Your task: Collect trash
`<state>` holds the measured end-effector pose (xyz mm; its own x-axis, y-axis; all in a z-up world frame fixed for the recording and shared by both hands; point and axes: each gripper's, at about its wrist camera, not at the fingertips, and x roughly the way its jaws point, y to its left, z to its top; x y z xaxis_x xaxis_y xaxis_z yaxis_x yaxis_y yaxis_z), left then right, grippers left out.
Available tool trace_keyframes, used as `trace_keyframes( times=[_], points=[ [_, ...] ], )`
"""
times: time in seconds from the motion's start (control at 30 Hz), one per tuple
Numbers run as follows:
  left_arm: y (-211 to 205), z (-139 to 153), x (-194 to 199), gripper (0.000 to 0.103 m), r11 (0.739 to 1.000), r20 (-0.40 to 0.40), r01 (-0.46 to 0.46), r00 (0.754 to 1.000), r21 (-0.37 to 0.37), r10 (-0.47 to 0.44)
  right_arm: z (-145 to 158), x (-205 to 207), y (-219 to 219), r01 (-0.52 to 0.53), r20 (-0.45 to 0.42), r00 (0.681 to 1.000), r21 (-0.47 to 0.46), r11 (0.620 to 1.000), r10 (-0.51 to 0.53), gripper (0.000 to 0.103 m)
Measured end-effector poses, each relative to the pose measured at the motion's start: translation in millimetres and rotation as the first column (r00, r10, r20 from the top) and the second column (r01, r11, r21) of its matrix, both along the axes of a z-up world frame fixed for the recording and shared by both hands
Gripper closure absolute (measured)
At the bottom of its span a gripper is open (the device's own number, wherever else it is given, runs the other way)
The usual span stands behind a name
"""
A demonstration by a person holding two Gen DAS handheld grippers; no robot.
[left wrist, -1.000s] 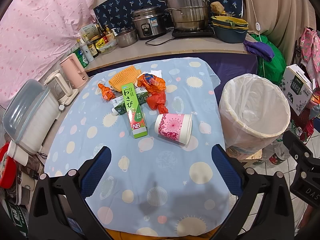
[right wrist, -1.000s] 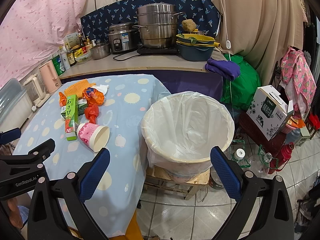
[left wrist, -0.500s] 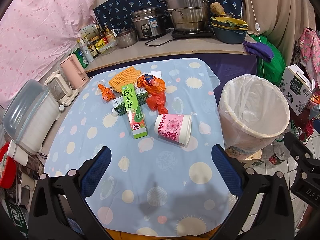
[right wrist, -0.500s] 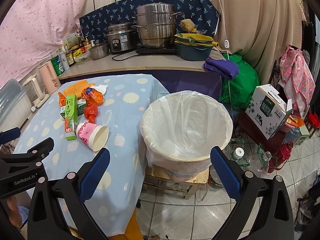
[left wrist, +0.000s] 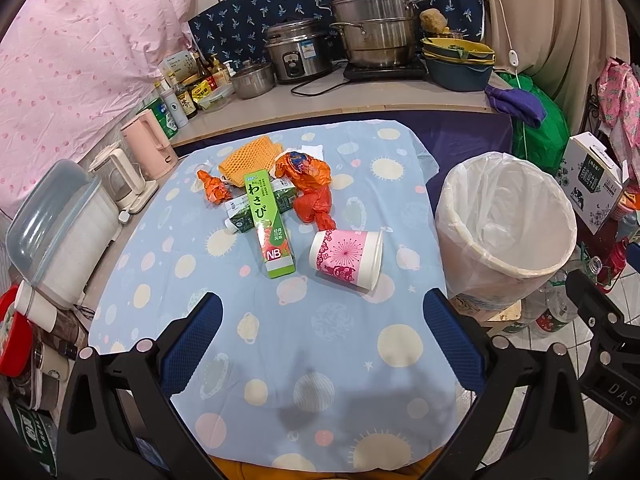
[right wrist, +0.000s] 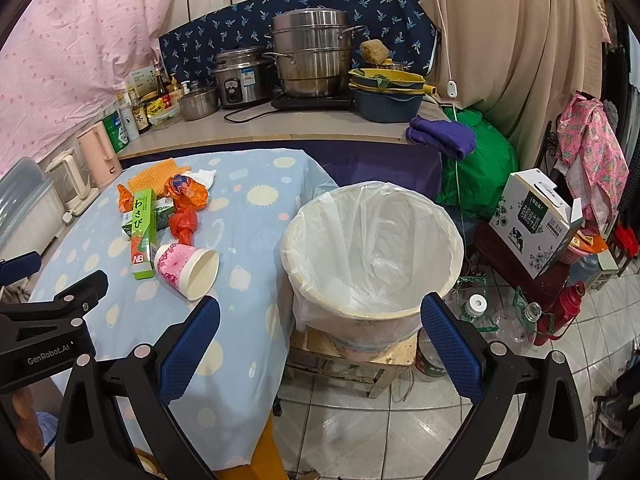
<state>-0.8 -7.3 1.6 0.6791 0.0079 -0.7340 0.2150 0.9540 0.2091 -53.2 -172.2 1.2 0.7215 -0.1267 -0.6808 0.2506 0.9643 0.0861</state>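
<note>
Trash lies in a cluster on the blue spotted tablecloth (left wrist: 280,340): a pink paper cup (left wrist: 346,259) (right wrist: 186,266) on its side, a long green wasabi box (left wrist: 269,224) (right wrist: 142,234), orange-red plastic wrappers (left wrist: 310,188) (right wrist: 185,204), a small orange wrapper (left wrist: 212,190), a green carton (left wrist: 240,216) under the box and an orange mesh pad (left wrist: 250,158). A bin lined with a white bag (left wrist: 506,220) (right wrist: 374,248) stands right of the table. My left gripper (left wrist: 322,340) hangs open over the near table, short of the cup. My right gripper (right wrist: 320,344) is open in front of the bin.
A counter behind the table carries steel pots (left wrist: 370,34), a rice cooker (left wrist: 296,50), bowls (left wrist: 458,64) and bottles. Kettles (left wrist: 148,144) and a lidded container (left wrist: 52,232) line the table's left edge. A milk carton box (right wrist: 536,224) and bottles sit on the tiled floor at right.
The right wrist view has shifted slightly, with the bin a little nearer and more central. The left gripper and the trash have not moved.
</note>
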Motion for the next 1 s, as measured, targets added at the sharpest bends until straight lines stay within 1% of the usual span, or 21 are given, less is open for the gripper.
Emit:
trace_keyframes(
  times=[0.17, 0.23, 0.37, 0.5, 0.6, 0.63, 0.7, 0.83, 1.0],
  points=[
    [-1.2, -0.1, 0.2, 0.007, 1.000, 0.000, 0.001, 1.000, -0.001, -0.001, -1.6, -1.4, 2.4, 0.003, -0.002, 1.000, 0.000, 1.000, -0.003, 0.007],
    [-2.7, 2.2, 3.8, 0.007, 1.000, -0.001, 0.003, 1.000, -0.003, -0.003, 5.4, -5.7, -6.4, 0.009, -0.002, 1.000, -0.002, 1.000, -0.009, 0.007],
    [-4.8, 2.9, 11.3, 0.007, 1.000, -0.006, 0.007, 1.000, -0.010, -0.007, 8.2, -8.5, -3.4, 0.019, -0.006, 1.000, -0.004, 1.000, -0.019, 0.007],
    [0.2, 3.8, 7.5, 0.007, 1.000, -0.008, 0.004, 1.000, -0.018, -0.004, 8.4, -7.6, -2.3, 0.021, -0.004, 1.000, -0.006, 1.000, -0.021, 0.007],
    [4.9, 4.5, 12.3, 0.007, 1.000, -0.008, 0.003, 1.000, -0.029, -0.003, 7.5, -4.8, -0.6, 0.021, -0.004, 1.000, -0.006, 1.000, -0.021, 0.007],
    [6.0, 4.8, 17.1, 0.007, 0.999, -0.008, 0.002, 1.000, -0.033, -0.002, 7.4, -3.2, 0.6, 0.021, -0.002, 1.000, -0.005, 1.000, -0.021, 0.007],
    [12.2, 2.6, 13.0, 0.007, 0.999, -0.006, 0.000, 1.000, -0.038, 0.000, 6.9, 1.8, 3.0, 0.018, 0.000, 1.000, -0.001, 1.000, -0.018, 0.007],
    [22.3, -3.8, 26.2, 0.007, 0.999, -0.017, -0.018, 1.000, -0.050, 0.017, 5.0, 17.5, 15.9, 0.000, 0.006, 1.000, 0.006, 1.000, 0.000, 0.007],
    [41.5, -21.4, 48.7, 0.007, 0.997, -0.046, -0.054, 0.998, -0.059, 0.051, -9.4, 45.6, 31.4, -0.021, -0.011, 1.000, 0.017, 1.000, 0.021, 0.007]
  ],
)
